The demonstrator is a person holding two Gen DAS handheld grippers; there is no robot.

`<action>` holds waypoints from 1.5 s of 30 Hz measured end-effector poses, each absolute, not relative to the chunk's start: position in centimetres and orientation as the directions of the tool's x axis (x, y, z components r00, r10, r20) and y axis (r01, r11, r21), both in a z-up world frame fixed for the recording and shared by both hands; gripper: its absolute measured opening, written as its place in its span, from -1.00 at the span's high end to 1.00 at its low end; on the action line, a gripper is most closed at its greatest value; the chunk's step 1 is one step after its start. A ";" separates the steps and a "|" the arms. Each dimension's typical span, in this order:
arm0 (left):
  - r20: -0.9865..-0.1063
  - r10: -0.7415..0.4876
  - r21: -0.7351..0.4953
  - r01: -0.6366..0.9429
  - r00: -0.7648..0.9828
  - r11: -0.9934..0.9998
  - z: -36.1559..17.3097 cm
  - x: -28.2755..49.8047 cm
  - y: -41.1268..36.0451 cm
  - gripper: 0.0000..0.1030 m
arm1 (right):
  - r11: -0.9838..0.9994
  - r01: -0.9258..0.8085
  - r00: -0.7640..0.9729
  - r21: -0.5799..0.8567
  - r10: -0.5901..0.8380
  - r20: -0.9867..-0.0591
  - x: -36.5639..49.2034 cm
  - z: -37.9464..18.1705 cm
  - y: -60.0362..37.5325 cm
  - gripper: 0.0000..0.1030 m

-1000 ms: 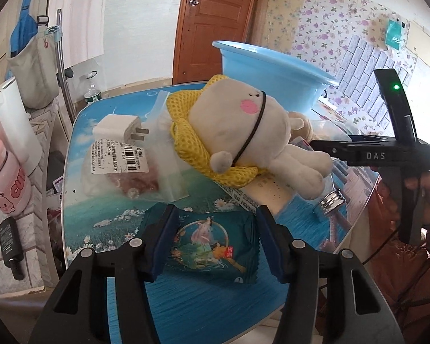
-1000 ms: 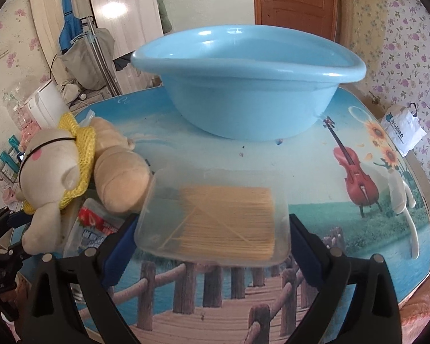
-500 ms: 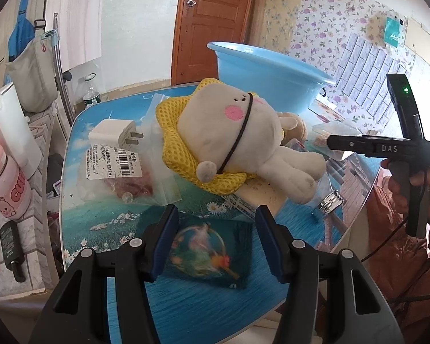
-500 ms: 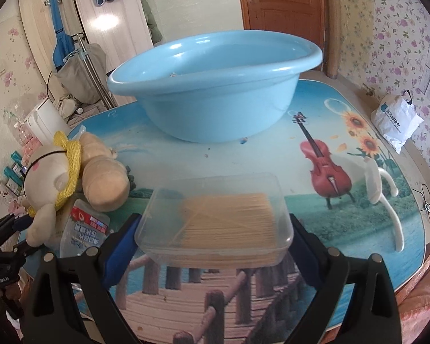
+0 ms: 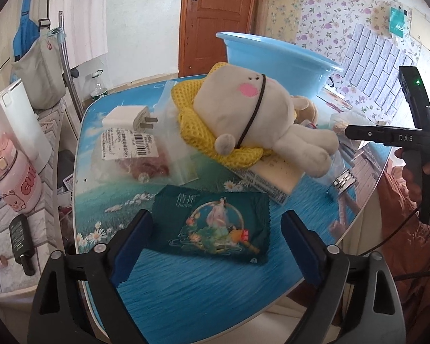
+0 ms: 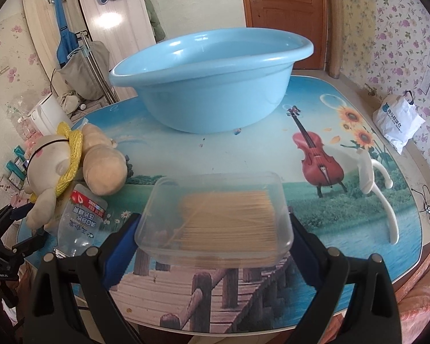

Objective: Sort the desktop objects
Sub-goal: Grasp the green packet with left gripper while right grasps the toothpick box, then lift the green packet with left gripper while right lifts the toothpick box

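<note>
Sorting looks barely begun: the right claw point(image 6: 213, 229) pinches a clear toothpick box point(image 6: 215, 220) at lower centre, short of the blue basin point(image 6: 212, 66), while the left claw point(image 5: 216, 236) straddles, spread, a green sachet point(image 5: 212, 223) on the cluttered worktop point(image 5: 186, 281).

i'm in somebody's home, in a lived-in room and no workshop or office. a brown wooden door point(image 5: 218, 20) with a round knob stands in the far wall, and the walls beside it wear flowered wallpaper point(image 6: 398, 28). the table point(image 6: 358, 229) under me has a printed picture top: a violin, sunflowers, a wooden bridge, meadow and water. on it sit a blue wash basin point(image 6: 212, 86), a stuffed toy point(image 5: 261, 117) in a yellow knitted wrap, and a white phone charger point(image 5: 129, 117). a grey cloth bag point(image 5: 40, 77) hangs off a metal rack, and a pink cartoon cup point(image 5: 17, 177) stands beside the table.
</note>
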State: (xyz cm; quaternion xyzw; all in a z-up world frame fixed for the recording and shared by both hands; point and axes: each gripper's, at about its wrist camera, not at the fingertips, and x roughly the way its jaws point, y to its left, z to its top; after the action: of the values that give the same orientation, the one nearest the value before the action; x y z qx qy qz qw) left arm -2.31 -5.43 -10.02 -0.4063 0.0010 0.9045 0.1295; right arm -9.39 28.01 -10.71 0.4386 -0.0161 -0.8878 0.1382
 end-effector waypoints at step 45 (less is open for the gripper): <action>-0.685 0.269 -0.180 -0.200 -0.678 -0.963 -8.4 -2.4 -7.0 0.44 | -0.958 0.249 -0.581 0.139 -0.263 -0.770 -8.9 -10.6 28.0 -0.85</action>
State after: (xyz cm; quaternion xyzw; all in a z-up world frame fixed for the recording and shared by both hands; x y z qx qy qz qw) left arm -2.42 -7.02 -8.37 -0.3805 -0.0451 0.9148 0.1281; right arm -8.93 28.05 -10.63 0.4343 -0.0080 -0.8891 0.1441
